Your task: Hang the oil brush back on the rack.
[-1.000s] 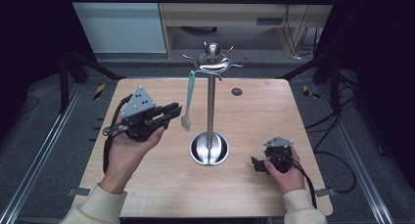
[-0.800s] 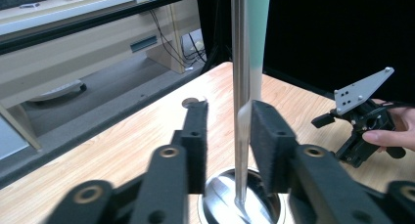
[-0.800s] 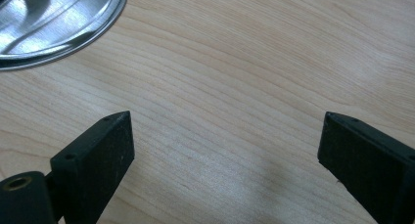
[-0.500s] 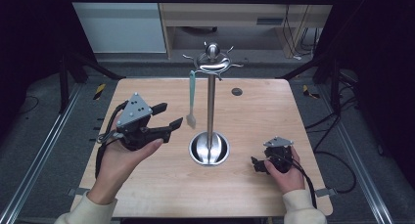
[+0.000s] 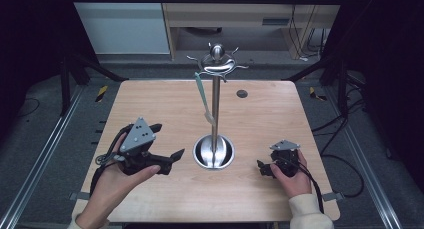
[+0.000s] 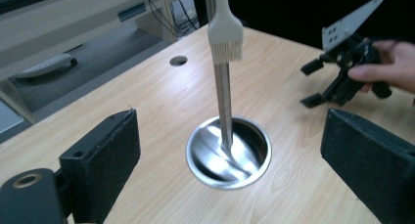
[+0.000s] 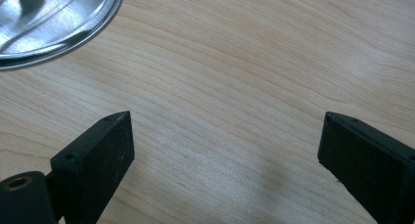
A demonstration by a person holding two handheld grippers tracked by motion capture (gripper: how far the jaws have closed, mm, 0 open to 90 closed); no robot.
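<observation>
A steel stand [image 5: 215,109] with a round dish base [image 5: 214,152] rises at the table's middle, with curved hooks at its top. A pale green brush [image 5: 204,99] hangs from one hook, bristle head down [image 6: 225,35]. My left gripper [image 5: 169,139] is held left of the base, pointing at it, well below the brush. Its jaws have just been opening and stand wide apart [image 6: 230,131] with nothing between them. My right gripper [image 5: 262,168] rests low on the table right of the base, open [image 7: 225,131] over bare wood. It appears too in the left gripper view [image 6: 313,82].
The wooden table [image 5: 150,104] has a small round hole [image 5: 242,93] behind the stand. The dish's rim [image 7: 73,28] lies close to the right gripper. A cabinet and cables stand beyond the far edge, and metal rails run along both sides.
My left gripper opened off the brush's lower end, then drew back toward the person and sank. The brush now hangs free. The right gripper kept still.
</observation>
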